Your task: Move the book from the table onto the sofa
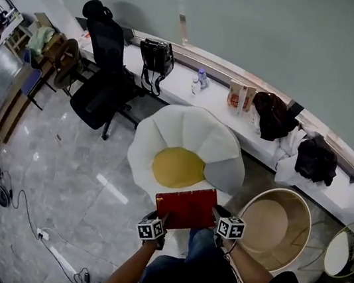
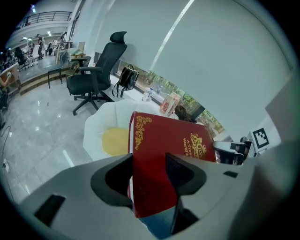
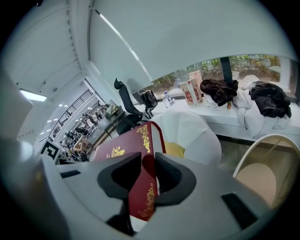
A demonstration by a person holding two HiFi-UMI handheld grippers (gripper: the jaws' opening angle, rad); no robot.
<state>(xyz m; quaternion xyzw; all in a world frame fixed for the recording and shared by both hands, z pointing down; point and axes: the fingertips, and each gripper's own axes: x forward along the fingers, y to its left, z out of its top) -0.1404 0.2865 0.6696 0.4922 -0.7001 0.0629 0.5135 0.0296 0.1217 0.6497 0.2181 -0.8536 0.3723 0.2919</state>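
A red book [image 1: 186,207] with gold ornament is held in the air between both grippers, just in front of a white flower-shaped sofa [image 1: 198,137] with a yellow centre [image 1: 178,167]. My left gripper [image 1: 152,227] is shut on the book's near left edge and my right gripper [image 1: 230,227] on its right edge. In the left gripper view the book [image 2: 173,140] sits pinched between the jaws of the left gripper [image 2: 150,173], with the sofa [image 2: 101,124] beyond. The right gripper view shows the right gripper [image 3: 147,176] clamped on the book [image 3: 122,150], the sofa [image 3: 192,129] behind it.
A black office chair [image 1: 102,85] stands left of the sofa. Along the wall runs a white counter [image 1: 174,76] with a black bag [image 1: 156,57], a bottle, boxes and dark clothes [image 1: 272,113]. A round beige tub-like table [image 1: 273,227] is at the right. Cables [image 1: 46,240] lie on the floor.
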